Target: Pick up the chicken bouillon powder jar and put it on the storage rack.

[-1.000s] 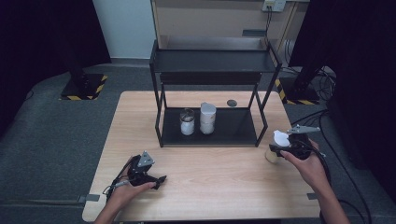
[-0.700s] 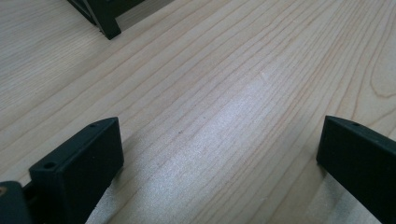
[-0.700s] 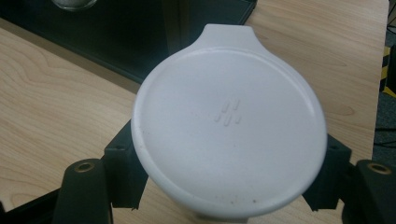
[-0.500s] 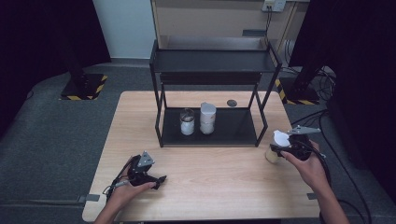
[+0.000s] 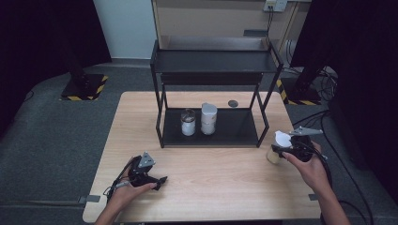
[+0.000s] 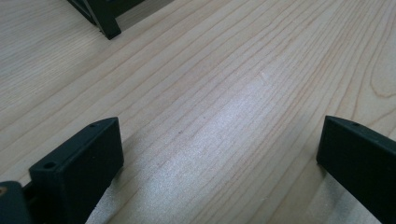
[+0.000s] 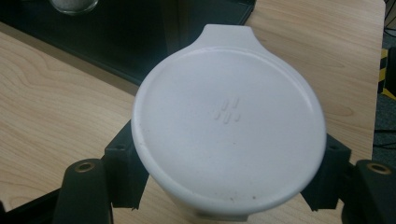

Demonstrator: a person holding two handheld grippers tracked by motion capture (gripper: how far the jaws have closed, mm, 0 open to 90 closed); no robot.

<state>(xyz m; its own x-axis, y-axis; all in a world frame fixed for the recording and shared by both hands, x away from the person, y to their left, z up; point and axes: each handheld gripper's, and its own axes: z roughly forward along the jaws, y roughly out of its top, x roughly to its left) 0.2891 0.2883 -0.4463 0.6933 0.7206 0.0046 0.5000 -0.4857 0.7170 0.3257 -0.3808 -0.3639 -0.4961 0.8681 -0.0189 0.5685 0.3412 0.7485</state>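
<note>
At the near left of the desk [image 5: 225,187] the left gripper [image 5: 159,180] lay low on the wood in the person's hand, its jaws spread wide with only bare wood between them in the left gripper view; it sat where it had been a second earlier. Behind the middle of the desk stood the black shelf rack [image 5: 211,70], and on its lower shelf a small glass jar [image 5: 188,123] stood just beside a taller white container [image 5: 208,118], both unmoved. A small dark disc [image 5: 233,103] lay on the desk behind the rack. At the right edge the right gripper [image 5: 278,151] had closed over the last second and now clamped the white-lidded cup [image 7: 229,135], which stood upright on the desk just right of the rack, in the same spot as before
</note>
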